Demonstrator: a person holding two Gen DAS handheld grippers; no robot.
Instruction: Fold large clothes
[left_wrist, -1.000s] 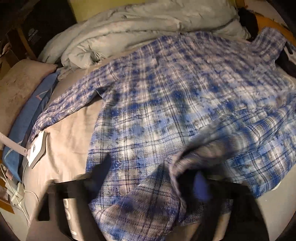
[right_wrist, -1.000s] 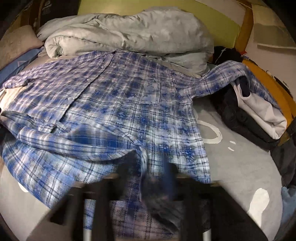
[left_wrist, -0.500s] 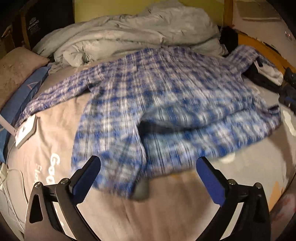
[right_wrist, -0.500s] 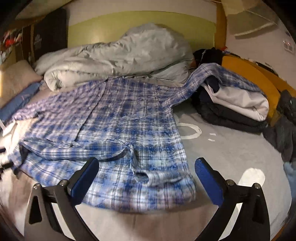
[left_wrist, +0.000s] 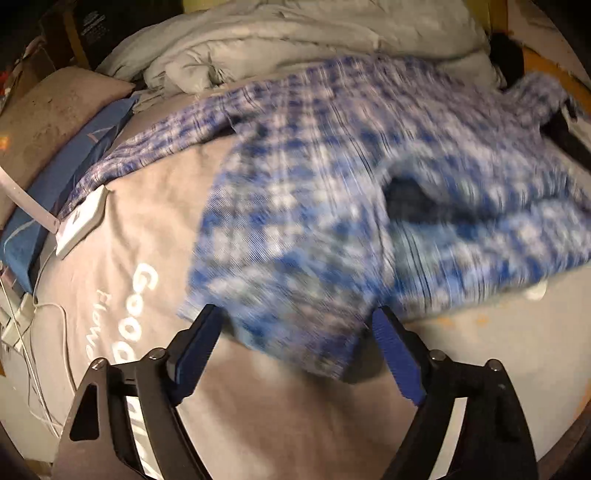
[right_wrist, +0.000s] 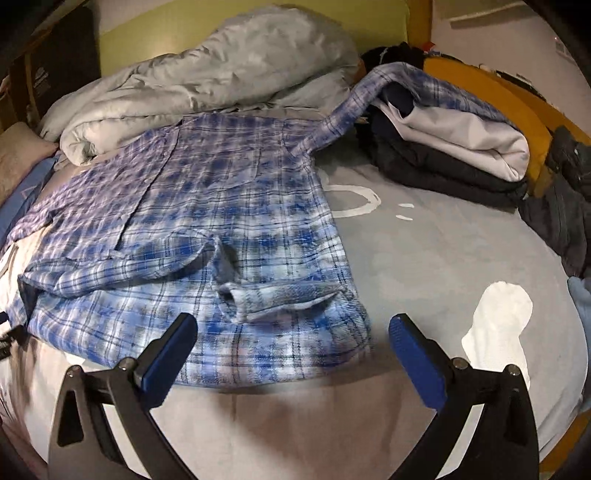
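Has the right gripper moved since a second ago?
Yes. The right gripper has backed away from the blue plaid flannel shirt, let go of its hem, and the crumpled grey duvet looks farther off; its jaws opened.

Plaid shirt (right_wrist: 229, 221): soft brushed cloth; bedsheet (right_wrist: 424, 266): smooth matt fabric.

Both hand-held grippers let go of plaid shirt (right_wrist: 207, 236); hem dropped onto bed; left jaws narrowing again, empty.

Dim, warm indoor light; fisheye-bent edges with dark corners; left view motion-blurred.
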